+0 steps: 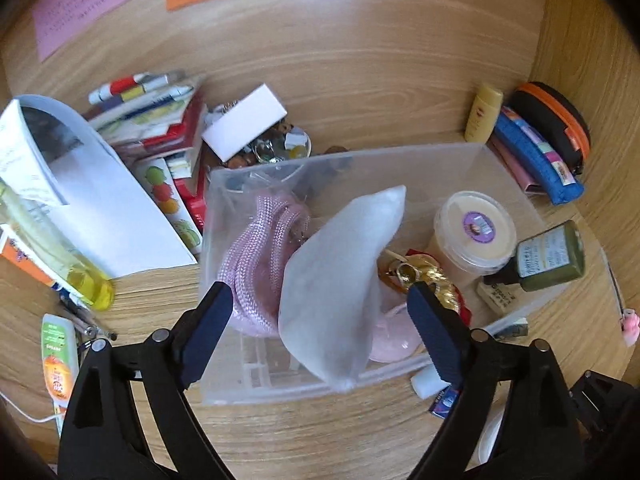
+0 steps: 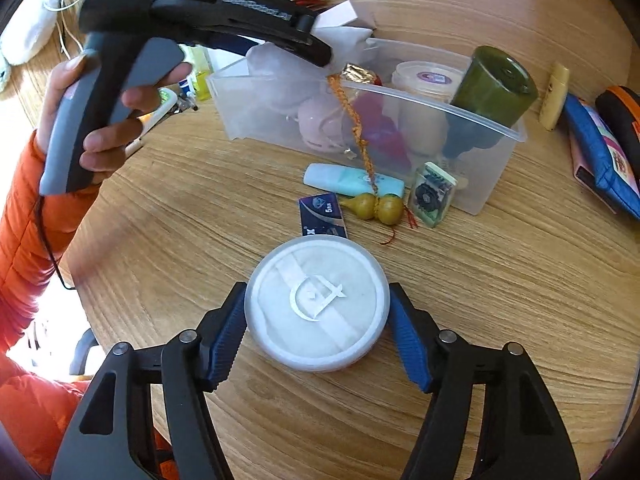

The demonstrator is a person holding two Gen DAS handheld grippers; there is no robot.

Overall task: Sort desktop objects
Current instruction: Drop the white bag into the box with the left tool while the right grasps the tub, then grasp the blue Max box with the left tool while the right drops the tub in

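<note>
desk (image 2: 520,300): wood | on it: bin (image 2: 472,120), jar (image 2: 316,304), books (image 1: 160,120)

The pale wood-grain desk (image 2: 168,240) looks smooth and matt. The clear frosted plastic bin (image 1: 224,360) is semi-glossy. In it lie a pink braided rope (image 1: 248,264), a soft white cloth pouch (image 1: 340,272) and shiny gold foil (image 1: 424,276). The round white plastic puff case (image 2: 318,304) looks matt; the right claw (image 2: 318,320) has ribbed blue pads (image 2: 226,340).

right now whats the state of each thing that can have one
left hand-held gripper: open, above the bin
right hand-held gripper: closed on the round white case
round white case: lid on, resting on the table
clear plastic bin: no lid, partly filled
white pouch: loose between the left fingers
green bottle: capped, tilted in the bin
</note>
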